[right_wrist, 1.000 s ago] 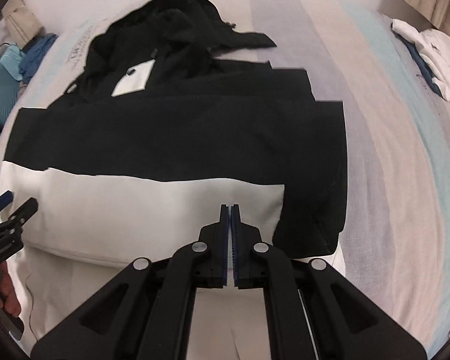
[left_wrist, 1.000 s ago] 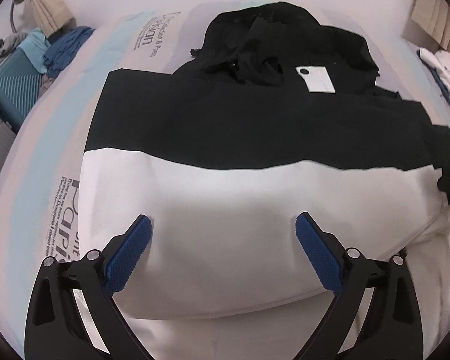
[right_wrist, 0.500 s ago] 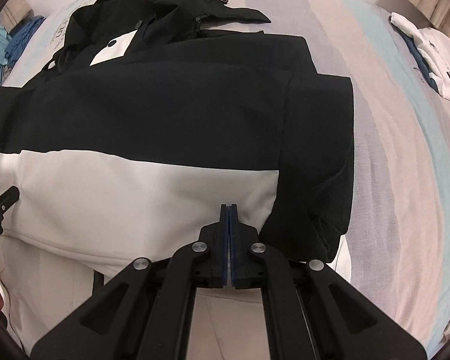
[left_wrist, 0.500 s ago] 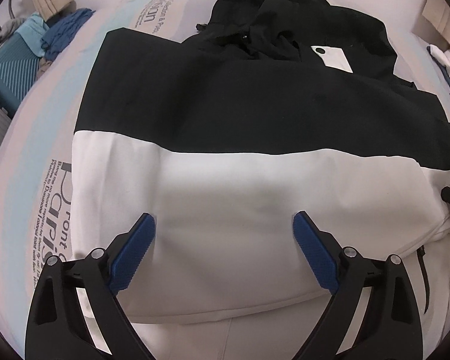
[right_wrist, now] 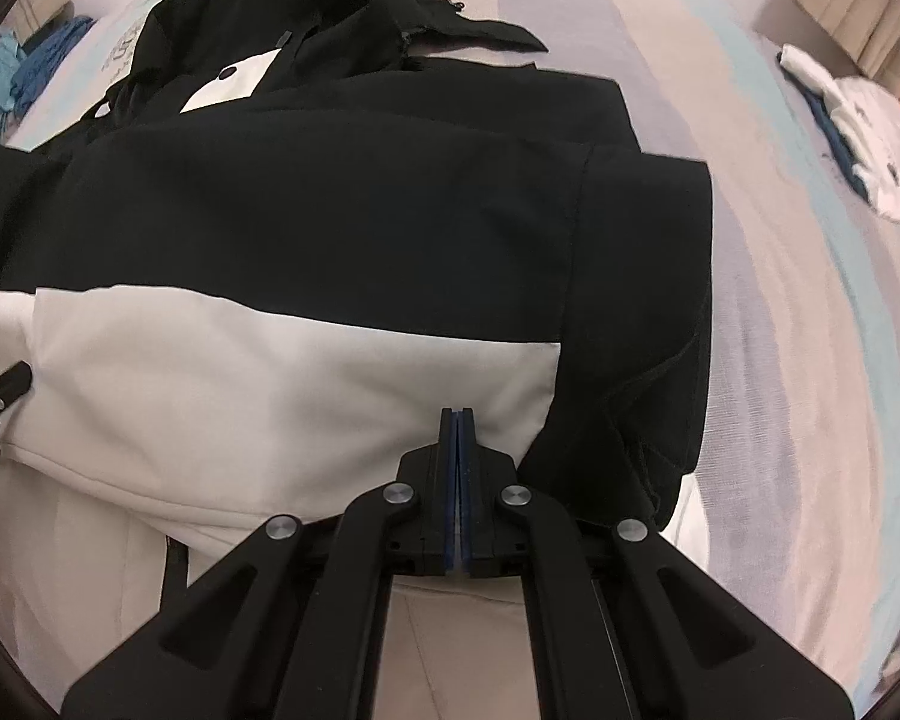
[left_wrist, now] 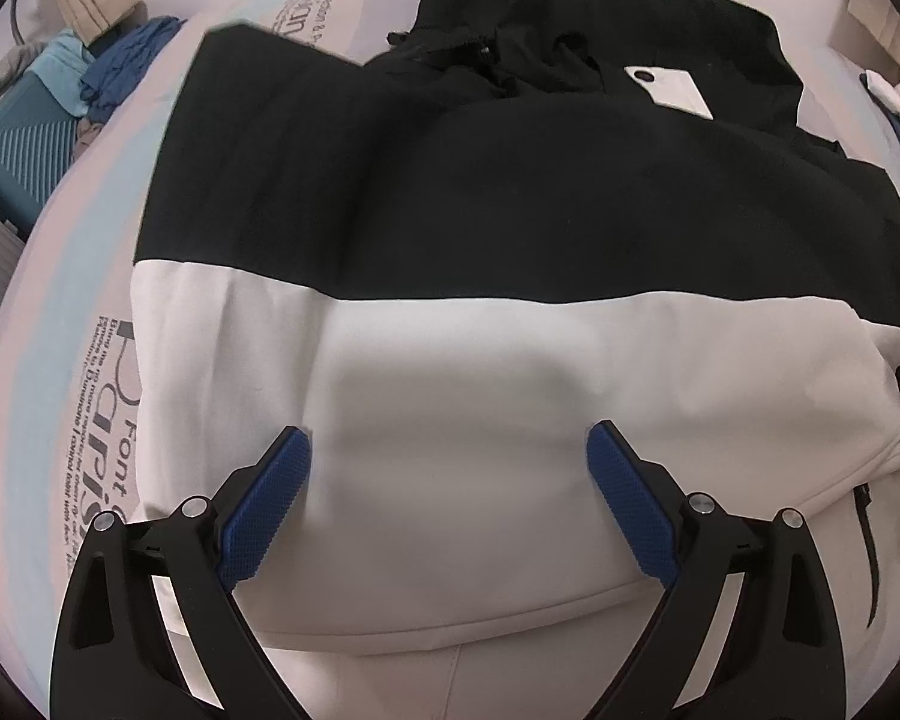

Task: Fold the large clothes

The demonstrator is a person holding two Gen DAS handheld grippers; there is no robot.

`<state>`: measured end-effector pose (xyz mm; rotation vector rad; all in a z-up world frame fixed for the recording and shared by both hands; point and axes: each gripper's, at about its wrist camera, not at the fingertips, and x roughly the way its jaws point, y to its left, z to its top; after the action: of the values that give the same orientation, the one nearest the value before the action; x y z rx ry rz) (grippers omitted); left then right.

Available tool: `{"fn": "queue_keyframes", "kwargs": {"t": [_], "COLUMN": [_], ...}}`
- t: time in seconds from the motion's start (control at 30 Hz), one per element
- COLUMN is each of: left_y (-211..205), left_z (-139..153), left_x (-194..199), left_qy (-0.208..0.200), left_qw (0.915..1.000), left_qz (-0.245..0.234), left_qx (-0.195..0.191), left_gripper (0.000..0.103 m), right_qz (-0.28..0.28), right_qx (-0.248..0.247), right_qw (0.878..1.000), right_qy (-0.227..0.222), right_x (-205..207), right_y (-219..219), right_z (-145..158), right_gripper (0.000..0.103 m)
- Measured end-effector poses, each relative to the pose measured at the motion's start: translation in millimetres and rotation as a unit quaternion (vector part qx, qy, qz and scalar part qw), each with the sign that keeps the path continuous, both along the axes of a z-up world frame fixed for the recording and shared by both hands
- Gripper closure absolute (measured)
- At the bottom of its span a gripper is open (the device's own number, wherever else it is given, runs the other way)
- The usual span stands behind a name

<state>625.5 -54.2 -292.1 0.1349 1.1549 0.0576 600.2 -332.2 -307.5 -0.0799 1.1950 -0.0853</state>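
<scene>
The left gripper (left_wrist: pixel 449 450) hangs with its blue ribbed pads (left_wrist: pixel 264 504) spread wide and nothing between them, above the white lower panel of the black-and-white hooded fabric jacket (left_wrist: pixel 480 228). The right gripper (right_wrist: pixel 457 420) has its jaws pressed together, empty, at the white panel's near edge. The jacket lies flat on the pale striped bedsheet (right_wrist: pixel 810 330), hood at twelve o'clock. A teal ribbed suitcase (left_wrist: pixel 18 150) sits at ten o'clock.
</scene>
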Motion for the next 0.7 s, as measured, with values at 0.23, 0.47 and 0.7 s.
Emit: {"fn": "queue_keyframes", "kwargs": {"t": [0.23, 0.47, 0.7], "left_y": [0, 2, 0], "left_z": [5, 7, -1], "left_x": [-1, -8, -12], "left_qy": [0.007, 0.0, 0.002], "left_qw": [0.9999, 0.9998, 0.9996], "left_qz": [-0.014, -0.021, -0.026], "left_qx": [0.004, 0.007, 0.006], "left_gripper": [0.011, 0.011, 0.009], "right_qz": [0.018, 0.008, -0.001], "right_qx": [-0.026, -0.038, -0.043], "right_qw": [0.999, 0.997, 0.998], "right_qy": [-0.038, -0.06, -0.035], "right_x": [-15, -22, -16], "right_y": [13, 14, 7], "right_z": [23, 28, 1], "right_gripper": [0.049, 0.042, 0.036]}}
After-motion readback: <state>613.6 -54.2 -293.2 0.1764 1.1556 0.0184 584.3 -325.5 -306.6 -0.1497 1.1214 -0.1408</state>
